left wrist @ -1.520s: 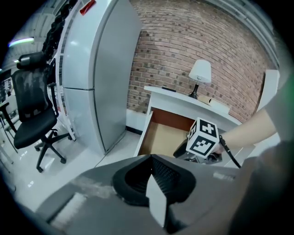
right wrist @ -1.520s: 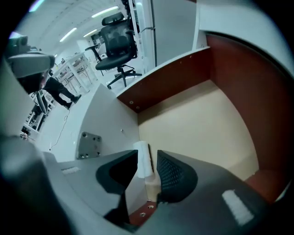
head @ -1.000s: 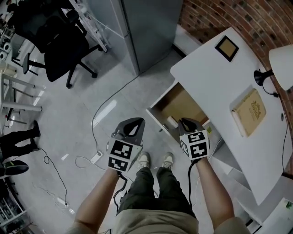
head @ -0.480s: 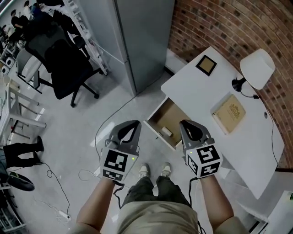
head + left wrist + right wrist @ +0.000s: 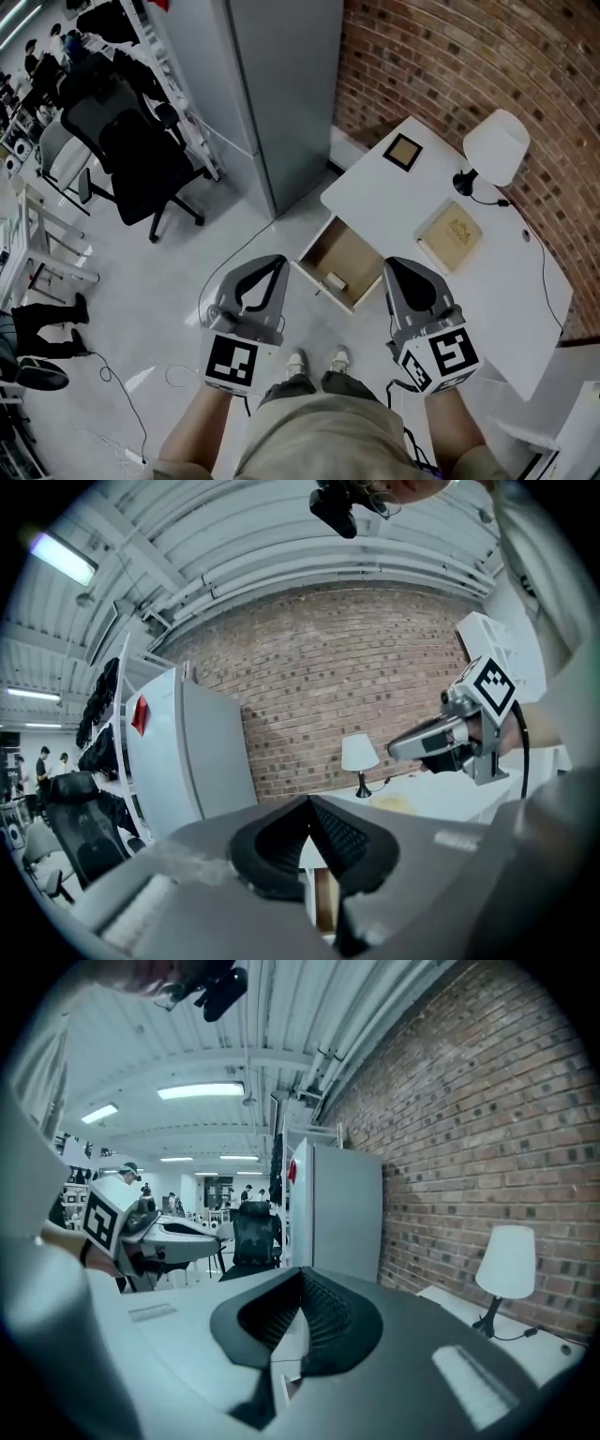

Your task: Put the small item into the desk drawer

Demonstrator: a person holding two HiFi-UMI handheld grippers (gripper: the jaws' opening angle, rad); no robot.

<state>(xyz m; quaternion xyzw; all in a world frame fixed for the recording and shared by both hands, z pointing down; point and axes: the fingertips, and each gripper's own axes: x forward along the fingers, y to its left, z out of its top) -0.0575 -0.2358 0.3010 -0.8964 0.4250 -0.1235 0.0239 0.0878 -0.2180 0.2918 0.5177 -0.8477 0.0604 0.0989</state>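
While your left gripper [image 5: 272,264] and right gripper [image 5: 396,266] hover, jaws together, nothing held, the right's having just closed, small item [image 5: 335,280] in open desk drawer [image 5: 343,249], between both grippers, untouched.

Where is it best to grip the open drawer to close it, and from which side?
Probably the top edge of the front panel of the drawer, coming from above. It stands pulled out of the desk, so this thin upright panel is free on both faces for the jaws to straddle, clear of the small item inside.
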